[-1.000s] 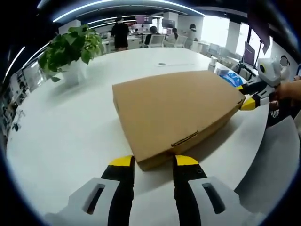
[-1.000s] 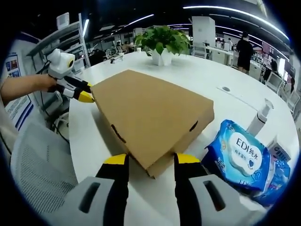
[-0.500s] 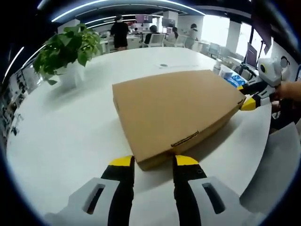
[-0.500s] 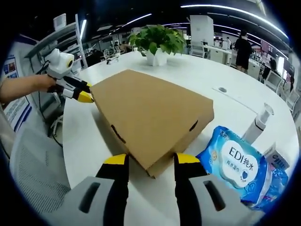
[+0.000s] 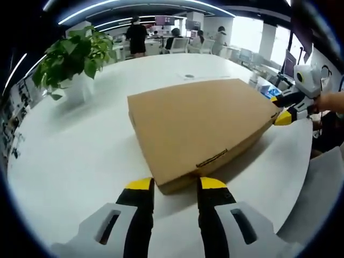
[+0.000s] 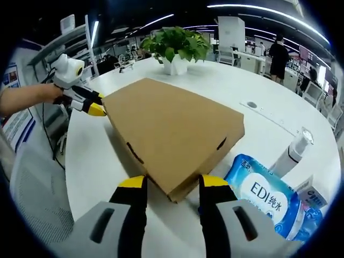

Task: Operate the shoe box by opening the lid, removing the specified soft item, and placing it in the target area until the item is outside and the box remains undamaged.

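Flat brown cardboard shoe box (image 5: 199,126) is lying closed on the white worktop (image 5: 80,150), diagonal corners sitting between the parted, empty jaws of left claw (image 5: 176,184) and right claw (image 6: 172,183).

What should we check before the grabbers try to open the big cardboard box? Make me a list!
1. Lid of the cardboard box closed and flat: ok.
2. Left gripper open at a box corner: ok.
3. Right gripper open at its corner: ok.
4. Box undamaged: ok on the sides shown.
5. Wipes pack and pump bottle near the box: not ok, could get bumped.
6. Soft item inside: cannot tell.
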### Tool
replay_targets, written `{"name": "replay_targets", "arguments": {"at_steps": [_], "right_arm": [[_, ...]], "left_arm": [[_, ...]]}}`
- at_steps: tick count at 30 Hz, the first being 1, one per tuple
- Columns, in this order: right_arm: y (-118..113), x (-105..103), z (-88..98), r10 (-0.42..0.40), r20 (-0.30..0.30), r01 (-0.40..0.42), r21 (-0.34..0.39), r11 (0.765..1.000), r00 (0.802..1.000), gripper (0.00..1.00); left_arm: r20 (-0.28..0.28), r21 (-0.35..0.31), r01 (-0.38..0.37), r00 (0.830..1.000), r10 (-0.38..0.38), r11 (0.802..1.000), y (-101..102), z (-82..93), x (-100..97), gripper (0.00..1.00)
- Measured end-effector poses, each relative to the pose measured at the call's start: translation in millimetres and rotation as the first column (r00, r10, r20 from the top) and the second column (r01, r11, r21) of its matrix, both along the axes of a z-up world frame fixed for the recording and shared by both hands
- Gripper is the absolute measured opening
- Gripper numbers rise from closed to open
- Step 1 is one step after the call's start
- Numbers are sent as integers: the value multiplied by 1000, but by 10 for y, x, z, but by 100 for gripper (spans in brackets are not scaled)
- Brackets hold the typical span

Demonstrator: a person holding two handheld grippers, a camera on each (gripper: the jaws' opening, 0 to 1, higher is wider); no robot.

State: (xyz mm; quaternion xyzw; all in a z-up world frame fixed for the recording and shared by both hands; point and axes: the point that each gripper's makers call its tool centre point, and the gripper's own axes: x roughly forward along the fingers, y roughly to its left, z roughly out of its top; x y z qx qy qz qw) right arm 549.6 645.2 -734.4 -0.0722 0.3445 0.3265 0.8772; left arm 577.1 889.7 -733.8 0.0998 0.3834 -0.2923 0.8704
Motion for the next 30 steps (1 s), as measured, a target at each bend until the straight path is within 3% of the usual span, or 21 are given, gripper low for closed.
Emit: {"name": "replay_targets", "arguments": {"at_steps": [15,30], "right_arm": [[-53,127,0,-5,3,5,-8,1000,1000,36],[-100,7,117,-8,40,9,-6,1000,999,33]], "left_arm": [[-10,21,29,1000,-29,999,-30,3,115,28],[31,41,39,999,-40,998,-30,51,89,35]]}}
